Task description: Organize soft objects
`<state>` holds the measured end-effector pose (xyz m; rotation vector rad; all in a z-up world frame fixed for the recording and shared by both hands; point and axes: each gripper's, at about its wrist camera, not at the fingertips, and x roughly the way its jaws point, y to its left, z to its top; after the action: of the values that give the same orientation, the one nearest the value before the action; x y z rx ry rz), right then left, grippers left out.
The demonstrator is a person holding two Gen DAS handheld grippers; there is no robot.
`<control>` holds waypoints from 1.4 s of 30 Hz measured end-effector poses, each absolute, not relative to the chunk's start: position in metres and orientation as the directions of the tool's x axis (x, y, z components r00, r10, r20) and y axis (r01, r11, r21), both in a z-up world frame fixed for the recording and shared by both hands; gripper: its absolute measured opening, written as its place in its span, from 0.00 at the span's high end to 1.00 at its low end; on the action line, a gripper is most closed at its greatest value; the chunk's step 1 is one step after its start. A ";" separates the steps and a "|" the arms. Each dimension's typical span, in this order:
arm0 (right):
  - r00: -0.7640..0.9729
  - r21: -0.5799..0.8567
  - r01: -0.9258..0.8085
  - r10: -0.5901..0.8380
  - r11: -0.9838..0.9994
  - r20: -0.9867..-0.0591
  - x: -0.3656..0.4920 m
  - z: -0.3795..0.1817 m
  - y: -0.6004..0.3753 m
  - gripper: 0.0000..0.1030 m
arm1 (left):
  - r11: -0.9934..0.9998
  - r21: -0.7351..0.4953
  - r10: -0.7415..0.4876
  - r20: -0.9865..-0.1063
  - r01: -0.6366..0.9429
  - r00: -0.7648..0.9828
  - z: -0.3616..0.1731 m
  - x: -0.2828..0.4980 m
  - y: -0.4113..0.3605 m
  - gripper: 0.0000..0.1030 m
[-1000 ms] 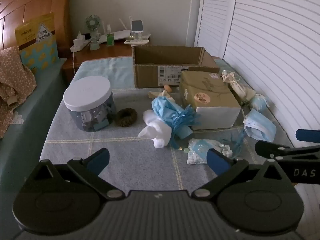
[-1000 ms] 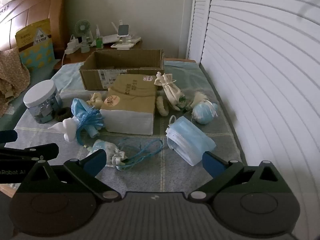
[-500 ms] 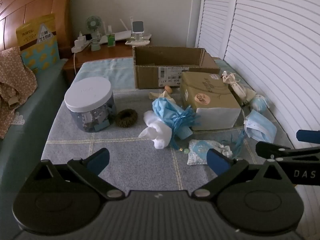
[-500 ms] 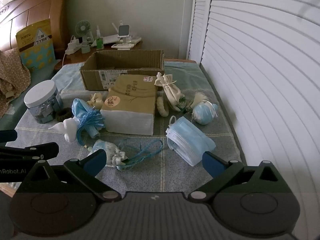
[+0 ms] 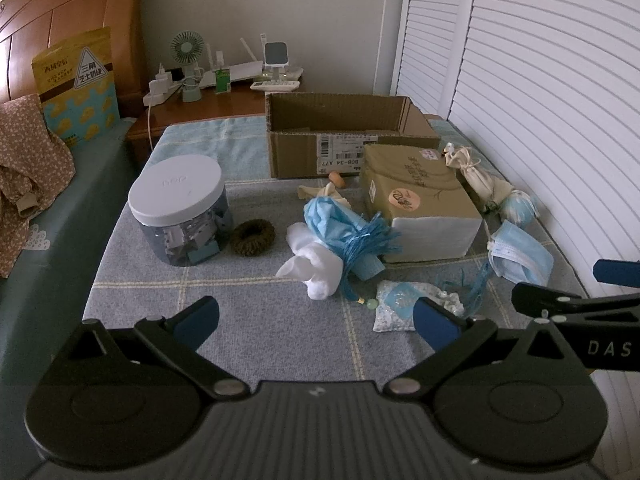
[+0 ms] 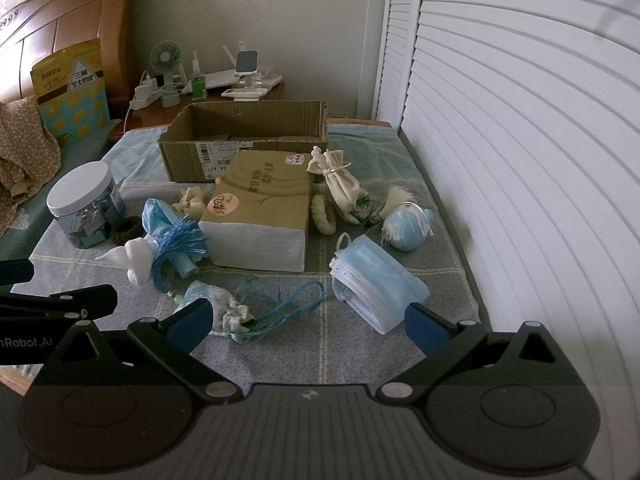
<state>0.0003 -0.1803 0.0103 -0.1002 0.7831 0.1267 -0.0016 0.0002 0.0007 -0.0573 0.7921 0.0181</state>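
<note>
Blue-tipped left tongs [image 5: 316, 318] and right tongs [image 6: 308, 322] both gape wide, empty, above the checked cloth [image 5: 260, 332].

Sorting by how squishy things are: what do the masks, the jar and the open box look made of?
Masks: thin pleated non-woven fabric, matte, apparently soft. Jar: clear, probably plastic, wall showing its contents, under a smooth white lid; rigid. Box: brown corrugated cardboard, with fluting visible along its cut edges.

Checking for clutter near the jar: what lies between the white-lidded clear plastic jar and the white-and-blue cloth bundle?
A dark brown knitted scrunchie lies beside the white-lidded clear plastic jar, with bare cloth toward the white-and-blue cloth bundle; the left wrist view shows it best.
</note>
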 end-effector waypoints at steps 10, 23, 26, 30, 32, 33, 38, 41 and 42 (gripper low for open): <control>0.704 -0.045 -0.149 0.074 0.988 -0.706 0.000 0.011 -0.180 0.00 | 0.999 -0.040 -0.003 -0.711 -0.037 0.703 0.002 -0.001 0.000 0.01; 0.708 -0.044 -0.147 0.074 0.988 -0.703 0.002 0.012 -0.183 0.00 | 0.999 -0.034 0.002 -0.709 -0.037 0.705 0.003 0.000 -0.002 0.01; 0.708 -0.046 -0.148 0.073 0.988 -0.702 0.001 0.012 -0.183 0.00 | 0.999 -0.032 0.004 -0.708 -0.037 0.706 0.004 0.000 -0.003 0.01; 0.709 -0.047 -0.148 0.072 0.988 -0.701 0.001 0.012 -0.183 0.00 | 0.999 -0.031 0.004 -0.708 -0.037 0.706 0.004 0.001 -0.004 0.01; 0.710 -0.048 -0.149 0.073 0.988 -0.701 0.001 0.012 -0.184 0.00 | 0.999 -0.030 0.005 -0.707 -0.037 0.708 0.004 0.001 -0.004 0.01; 0.710 -0.048 -0.149 0.073 0.988 -0.700 0.001 0.012 -0.183 0.00 | 0.999 -0.028 0.006 -0.705 -0.036 0.709 0.005 0.001 -0.004 0.01; 0.710 -0.046 -0.151 0.076 0.987 -0.700 0.001 0.012 -0.184 0.00 | 0.999 -0.021 0.010 -0.704 -0.034 0.710 0.006 0.002 -0.007 0.01; 0.711 -0.046 -0.152 0.076 0.987 -0.699 0.001 0.013 -0.185 0.00 | 0.999 -0.020 0.009 -0.703 -0.033 0.711 0.006 0.002 -0.008 0.01; 0.712 -0.046 -0.151 0.076 0.987 -0.698 0.001 0.013 -0.185 0.00 | 0.999 -0.022 0.007 -0.701 -0.031 0.713 0.006 0.002 -0.008 0.01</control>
<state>0.0012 -0.1846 0.0126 -0.1022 0.7691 0.1261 0.0017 -0.0080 0.0060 -0.0327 0.7769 0.0207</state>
